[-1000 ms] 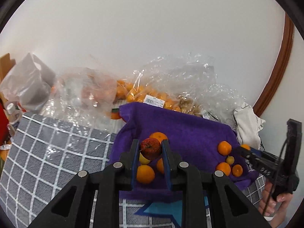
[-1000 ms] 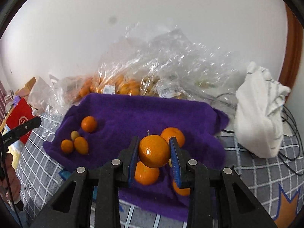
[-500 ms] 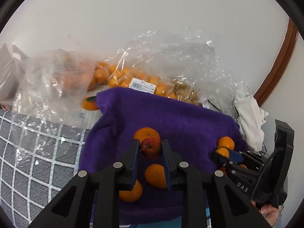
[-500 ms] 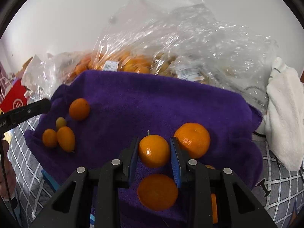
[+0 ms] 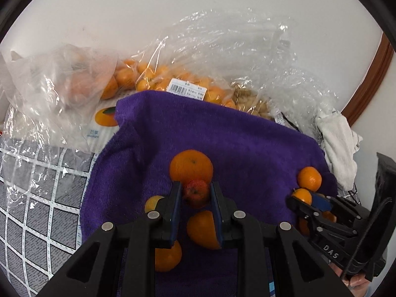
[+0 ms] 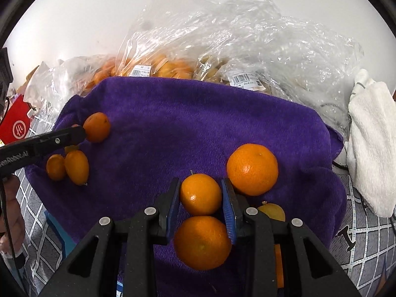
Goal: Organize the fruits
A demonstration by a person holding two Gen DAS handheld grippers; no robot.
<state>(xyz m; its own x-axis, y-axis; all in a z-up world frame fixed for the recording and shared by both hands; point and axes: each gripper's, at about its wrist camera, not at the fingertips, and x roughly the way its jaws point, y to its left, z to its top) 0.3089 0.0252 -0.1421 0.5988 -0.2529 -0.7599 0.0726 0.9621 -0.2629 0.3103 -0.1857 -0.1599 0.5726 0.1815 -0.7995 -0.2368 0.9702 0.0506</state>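
A purple towel (image 5: pixel 222 136) (image 6: pixel 185 111) lies spread on the table with loose fruit on it. My left gripper (image 5: pixel 195 188) is shut on a small red fruit (image 5: pixel 195 194), low over the towel, just in front of a large orange (image 5: pixel 191 167). Two more oranges (image 5: pixel 201 229) (image 5: pixel 168 256) and a yellow fruit (image 5: pixel 151 203) lie under its fingers. My right gripper (image 6: pixel 200 185) is shut on a small orange (image 6: pixel 200 194), beside a big orange (image 6: pixel 252 169) and above another orange (image 6: pixel 201 241). A yellow fruit (image 6: pixel 272 211) lies to its right.
Clear plastic bags (image 5: pixel 198 74) (image 6: pixel 222 44) full of oranges are piled against the wall behind the towel. A white cloth (image 6: pixel 371 136) lies at the right. Small oranges (image 6: pixel 76 165) (image 6: pixel 96 127) sit at the towel's left end. A grey checked tablecloth (image 5: pixel 37 185) surrounds it.
Both grippers have come down toward the towel, each with its fruit still between the jaws. The fruit on the towel now looks closer and larger.
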